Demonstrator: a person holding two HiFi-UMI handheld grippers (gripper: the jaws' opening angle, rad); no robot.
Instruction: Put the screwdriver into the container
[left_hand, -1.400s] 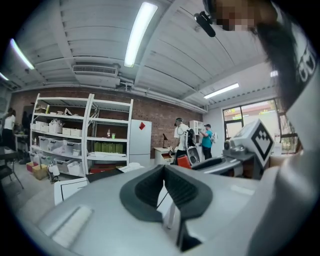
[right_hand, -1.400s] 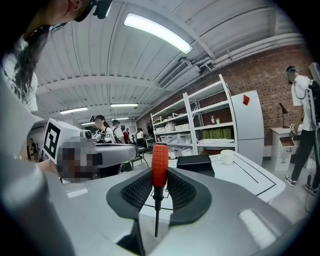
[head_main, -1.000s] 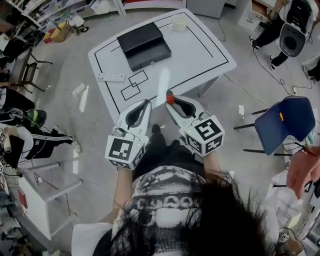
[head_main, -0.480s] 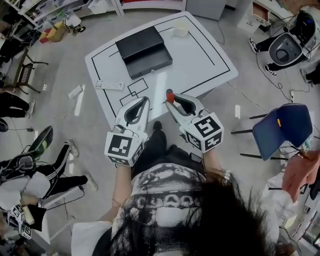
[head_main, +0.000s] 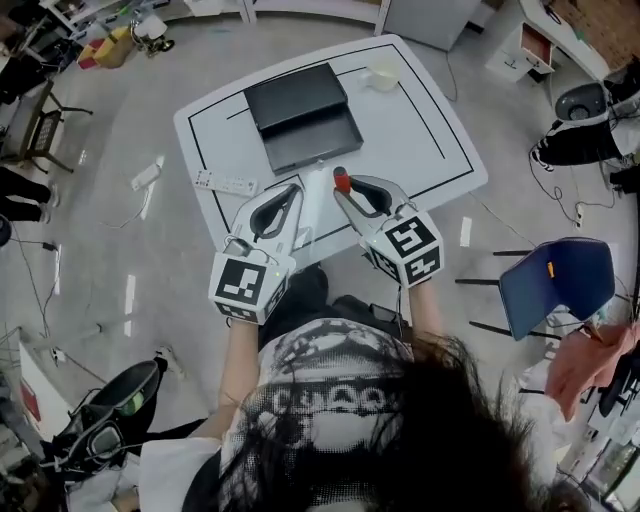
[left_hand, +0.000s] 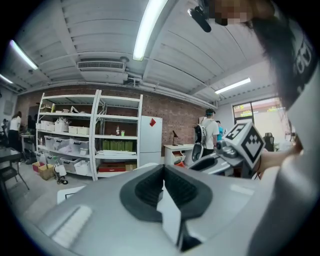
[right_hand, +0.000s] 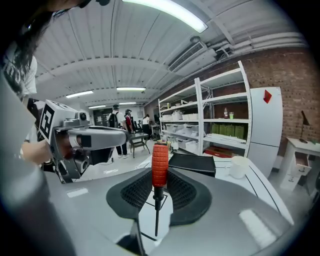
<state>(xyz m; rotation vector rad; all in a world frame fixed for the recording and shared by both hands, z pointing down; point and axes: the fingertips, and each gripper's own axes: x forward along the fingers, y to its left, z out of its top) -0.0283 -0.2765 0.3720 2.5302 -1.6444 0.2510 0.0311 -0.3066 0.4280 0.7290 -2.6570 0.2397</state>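
Well, on the left, my left gripper (left_hand: 162, 172) is clenched on nothing, pads together, and it hangs beside the other one over the near edge of the table (head_main: 430, 140). I'd leave it out of this step. Ahead of it lies the black container (head_main: 300, 115), apart from both grippers; its nearer half looks open, so that is where I'd aim. The right gripper (right_hand: 160, 175) is grasping the screwdriver (right_hand: 159, 162), so the tool is off the table, up in the air short of the container. To do the carry well, I'd move forward and a little left until the jaws are over the open half. Then I'd tip the tool toward lying flat, come down low and only then release, because a drop from height would likely bounce it out. The screwdriver stands upright between the pads, which seem to pinch the bottom of the handle. It has a red ribbed handle on top and a thin dark shaft pointing down. At far right, a pale cup (right_hand: 239, 166) sits clear of my path.
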